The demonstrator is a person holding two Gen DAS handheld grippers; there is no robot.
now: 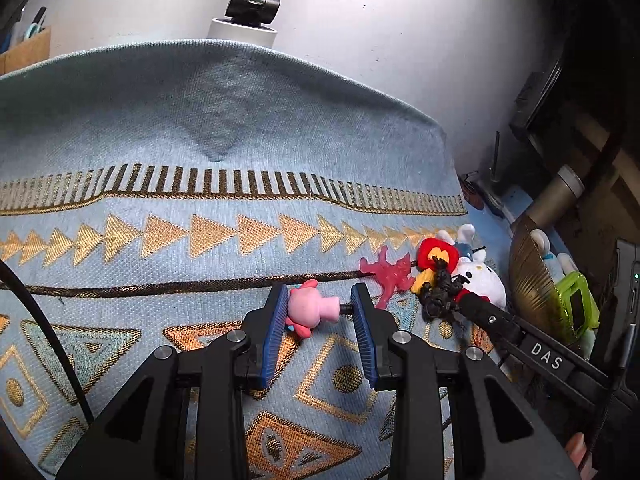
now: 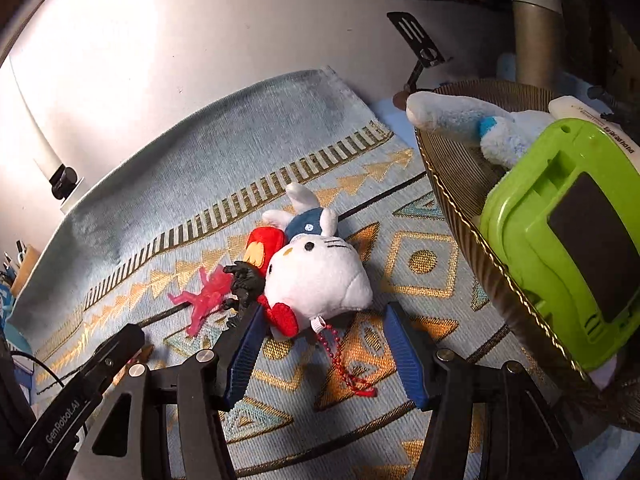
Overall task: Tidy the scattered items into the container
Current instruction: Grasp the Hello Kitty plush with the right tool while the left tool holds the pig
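My left gripper [image 1: 320,304] is shut on a small pink figure [image 1: 308,310], held just above the patterned cloth. To its right lie a translucent red figure [image 1: 386,276], a black figure [image 1: 438,290], a red and yellow plush [image 1: 436,256] and a white cat plush [image 1: 482,282]. My right gripper [image 2: 324,320] is open, its blue pads on either side of the white cat plush [image 2: 316,276], which lies on the cloth with a red bead chain [image 2: 344,360]. The gold-rimmed basket [image 2: 460,208] stands at the right, holding a green device [image 2: 560,232] and a blue plush [image 2: 460,120].
The blue and gold cloth [image 1: 200,140] covers the table up to a white wall. A white lamp post with a black clamp [image 1: 252,0] stands at the far edge. A metal flask [image 2: 536,36] and a black spatula [image 2: 416,40] stand behind the basket.
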